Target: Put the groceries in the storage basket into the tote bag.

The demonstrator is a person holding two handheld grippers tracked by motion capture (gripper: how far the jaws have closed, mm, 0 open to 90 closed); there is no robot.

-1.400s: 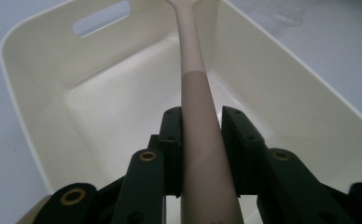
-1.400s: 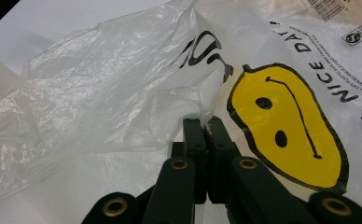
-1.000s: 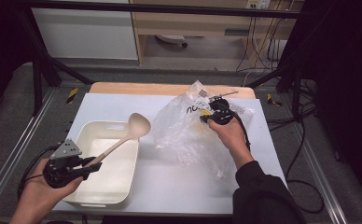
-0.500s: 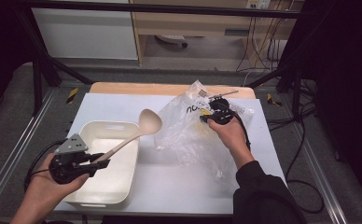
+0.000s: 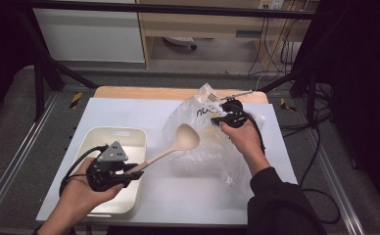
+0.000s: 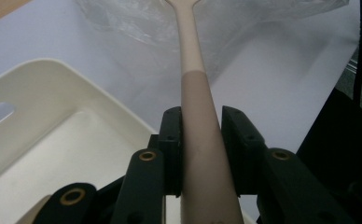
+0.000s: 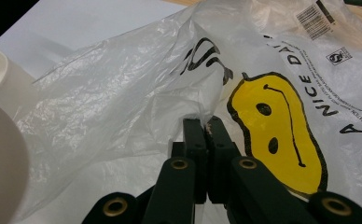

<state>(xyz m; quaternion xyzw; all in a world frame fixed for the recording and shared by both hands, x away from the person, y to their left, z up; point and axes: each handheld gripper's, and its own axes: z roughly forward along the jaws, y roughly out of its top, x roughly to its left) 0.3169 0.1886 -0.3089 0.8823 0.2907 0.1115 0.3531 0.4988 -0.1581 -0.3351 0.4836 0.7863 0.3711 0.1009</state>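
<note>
Ladle (image 5: 178, 143): handle clamped between jaws of left gripper (image 5: 133, 172), bowl raised just left of plastic bag (image 5: 212, 147). Bag edge pinched by closed right gripper (image 5: 218, 119), at far right of table. Step judged: bagging the ladle; bowl to be guided rightward into bag mouth
</note>
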